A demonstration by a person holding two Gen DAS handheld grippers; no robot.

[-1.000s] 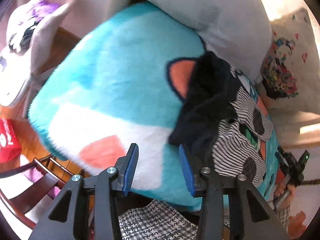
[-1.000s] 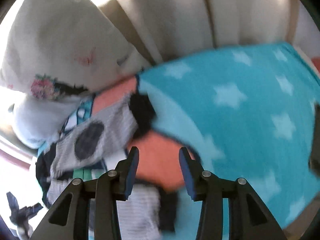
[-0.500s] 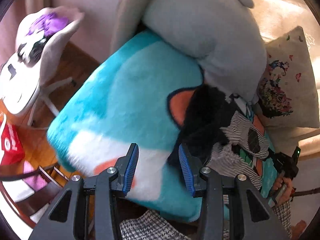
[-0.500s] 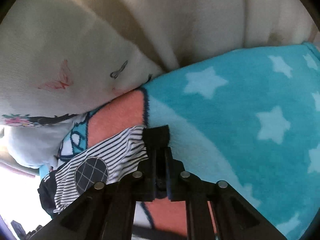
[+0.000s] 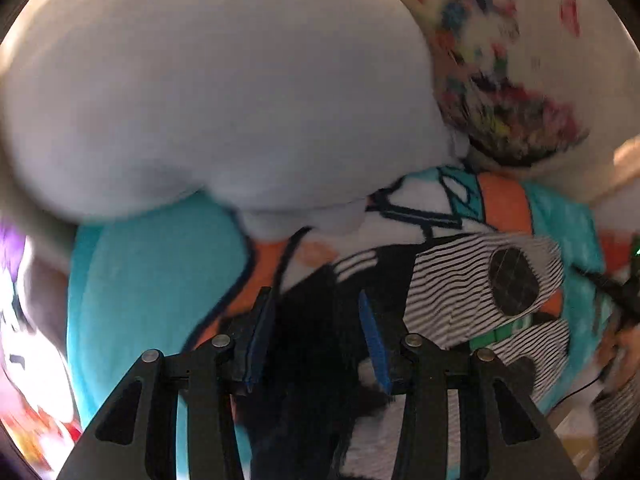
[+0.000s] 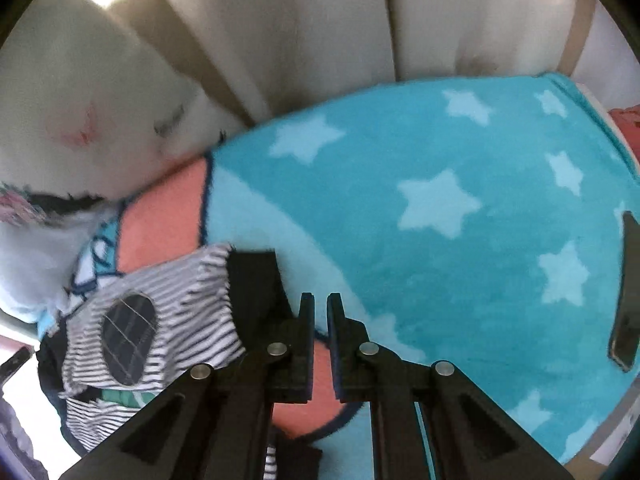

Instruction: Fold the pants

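The pants are black-and-white striped with round dark knee patches and black cuffs. They lie crumpled on a turquoise blanket. My left gripper is open, its blue-padded fingers on either side of the black waist part. In the right wrist view the pants lie at lower left with a black cuff. My right gripper is nearly closed, just right of that cuff, with nothing visibly between the jaws.
A grey pillow and a floral cushion lean against the beige sofa back. The blanket has pale stars. A dark phone lies at its right edge.
My left gripper has moved in low over the black part of the pants. My right gripper, open a second ago, closed by the cuff and now stands a slit apart, off the cuff.
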